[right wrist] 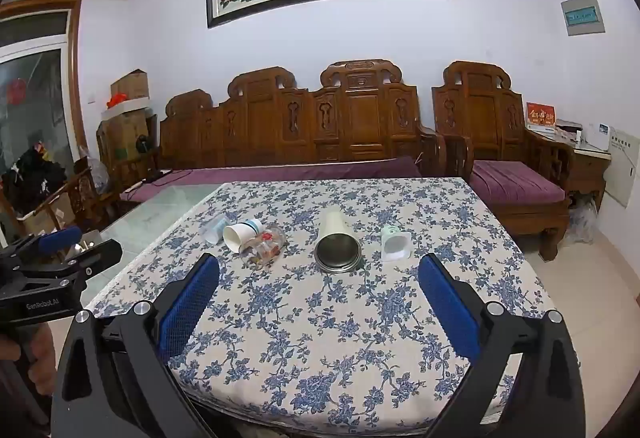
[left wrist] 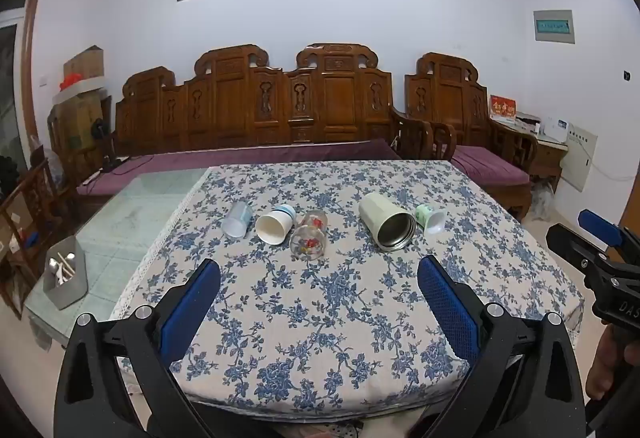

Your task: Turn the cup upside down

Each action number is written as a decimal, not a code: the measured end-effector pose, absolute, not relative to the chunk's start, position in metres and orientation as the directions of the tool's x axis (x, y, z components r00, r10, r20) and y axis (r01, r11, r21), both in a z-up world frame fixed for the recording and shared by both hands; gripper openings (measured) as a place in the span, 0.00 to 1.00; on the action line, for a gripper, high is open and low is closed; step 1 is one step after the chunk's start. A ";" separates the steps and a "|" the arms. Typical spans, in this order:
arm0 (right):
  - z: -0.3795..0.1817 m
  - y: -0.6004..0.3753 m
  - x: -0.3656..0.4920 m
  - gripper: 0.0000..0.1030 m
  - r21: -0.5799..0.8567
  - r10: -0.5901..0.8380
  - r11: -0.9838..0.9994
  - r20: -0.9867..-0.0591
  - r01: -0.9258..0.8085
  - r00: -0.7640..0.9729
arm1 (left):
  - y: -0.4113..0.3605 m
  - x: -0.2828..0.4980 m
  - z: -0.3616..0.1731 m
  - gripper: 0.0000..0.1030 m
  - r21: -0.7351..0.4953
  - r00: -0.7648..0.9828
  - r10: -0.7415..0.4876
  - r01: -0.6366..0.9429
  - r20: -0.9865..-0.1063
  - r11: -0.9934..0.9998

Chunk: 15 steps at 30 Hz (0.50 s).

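Five cups lying on their sides mid-frame: one clear plastic cup [left wrist: 238,224], one white paper cup [left wrist: 275,225], one printed glass [left wrist: 309,240], one steel-lined tumbler [left wrist: 386,221], one small green cup [left wrist: 431,218], two grippers showing at the bottom.

Tablecloth [left wrist: 320,318] — cream with blue flowers; pale green tumbler [left wrist: 376,210], steel inside; white paper cup [left wrist: 272,226] — blue-banded; gripper pads [left wrist: 188,306] blue

Five cups lie on their sides mid-frame on the floral tablecloth [left wrist: 320,310]; left gripper [left wrist: 319,274] spread wide below them.
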State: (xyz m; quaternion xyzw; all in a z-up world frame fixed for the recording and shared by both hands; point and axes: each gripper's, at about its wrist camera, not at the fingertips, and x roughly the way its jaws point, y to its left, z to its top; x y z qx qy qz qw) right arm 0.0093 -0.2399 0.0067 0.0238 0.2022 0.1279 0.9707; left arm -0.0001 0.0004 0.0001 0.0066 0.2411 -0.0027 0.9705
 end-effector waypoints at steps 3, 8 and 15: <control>0.006 -0.240 0.009 0.97 0.101 0.259 0.966 -0.389 -0.239 0.884 | 0.002 0.000 0.000 0.92 0.010 0.885 -0.002 0.007 -0.466 1.000; 0.006 -0.240 0.009 0.97 0.097 0.257 0.966 -0.389 -0.238 0.885 | 0.005 0.000 0.000 0.92 0.005 0.887 -0.002 0.005 -0.461 1.000; 0.006 -0.239 0.009 0.97 0.097 0.258 0.966 -0.389 -0.239 0.885 | -0.006 0.001 0.007 0.92 0.015 0.889 0.000 0.008 -0.458 1.000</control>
